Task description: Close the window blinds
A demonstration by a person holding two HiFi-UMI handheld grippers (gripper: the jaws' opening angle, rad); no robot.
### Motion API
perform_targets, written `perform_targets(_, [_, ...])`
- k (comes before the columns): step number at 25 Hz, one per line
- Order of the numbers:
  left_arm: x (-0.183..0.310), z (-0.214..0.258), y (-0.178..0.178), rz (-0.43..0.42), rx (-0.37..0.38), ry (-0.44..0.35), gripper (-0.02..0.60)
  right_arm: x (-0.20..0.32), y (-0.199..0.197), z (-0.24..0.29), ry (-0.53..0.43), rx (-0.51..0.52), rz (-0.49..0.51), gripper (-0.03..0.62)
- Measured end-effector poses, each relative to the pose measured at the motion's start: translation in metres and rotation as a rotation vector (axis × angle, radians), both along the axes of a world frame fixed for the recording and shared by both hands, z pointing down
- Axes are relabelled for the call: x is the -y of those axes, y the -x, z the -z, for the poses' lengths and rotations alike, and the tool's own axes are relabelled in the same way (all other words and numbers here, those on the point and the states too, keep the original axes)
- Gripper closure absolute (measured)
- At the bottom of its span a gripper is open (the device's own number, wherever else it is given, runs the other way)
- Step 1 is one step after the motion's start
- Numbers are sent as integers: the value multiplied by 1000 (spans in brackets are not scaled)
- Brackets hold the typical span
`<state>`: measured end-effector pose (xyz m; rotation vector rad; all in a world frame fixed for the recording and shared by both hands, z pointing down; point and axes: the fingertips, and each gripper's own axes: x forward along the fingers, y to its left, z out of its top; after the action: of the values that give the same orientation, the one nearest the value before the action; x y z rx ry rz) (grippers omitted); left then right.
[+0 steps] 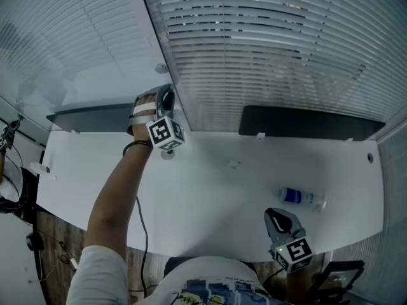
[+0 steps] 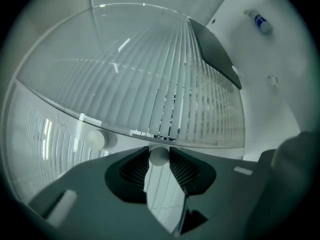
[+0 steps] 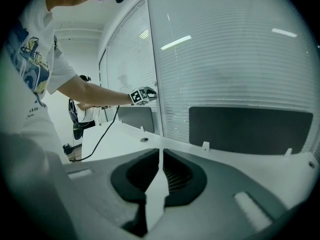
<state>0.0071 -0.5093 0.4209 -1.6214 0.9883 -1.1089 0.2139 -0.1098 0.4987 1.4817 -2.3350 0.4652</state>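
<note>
Two grippers are showing, and only one is at the window. The left gripper (image 1: 164, 100) is reaching across the white tabletop (image 1: 210, 189) to the far edge, where the window post (image 1: 156, 37) is dividing the window blinds (image 1: 267, 49) into a left pane and a right pane. In the left gripper view its fingers (image 2: 182, 171) are clamping a small white round knob (image 2: 159, 155) at their very tips. The knob is lying straight ahead of the gripper, against the post and just below the slats. A second knob (image 2: 95, 140) is sitting to its left, apart from the fingers.

The slats are running left to right. In the right pane dark gaps are showing between them, so they are probably not fully shut. The left pane (image 1: 70, 37) is reading as a more even sheet.

The knob appears to be projecting out of the post towards the gripper. Any turn of it would therefore run about the gripper's own long axis, a roll of the wrist rather than a pull. Which direction shuts the slats cannot be told.

The right gripper (image 1: 282, 220) is hanging near the person's body at the near right, well apart from the window. Its fingers (image 3: 172, 171) are lying together with nothing between them. A bottle (image 1: 300, 197) is lying on the tabletop just beyond it, and dark panels (image 1: 305, 122) are standing along the far edge.
</note>
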Motion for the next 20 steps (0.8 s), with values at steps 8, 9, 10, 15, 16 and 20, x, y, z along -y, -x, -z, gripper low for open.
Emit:
perform_targets(8, [4,-2,4,-1,60,-28,457,1,2,-2,4,-1,4,580])
perform_targets(9, [5,-2,4,0,62,-30,457,1,2,-2,5,-1,5,580])
perform_targets(10, [6,-2,4,-1,65,-32,460,1,3,-2,5,1,6,580])
perform_targets(15, [6,0,5,16,3,-14,460,1,2,-2,3,8,7,580])
perform_targets(16, [6,1,6,28,-45,2,459,2,2,-1,0,7,7,580])
perform_targets(20, [7,4,8,94,-293,85,457,3,3,-2,2,7,4,580])
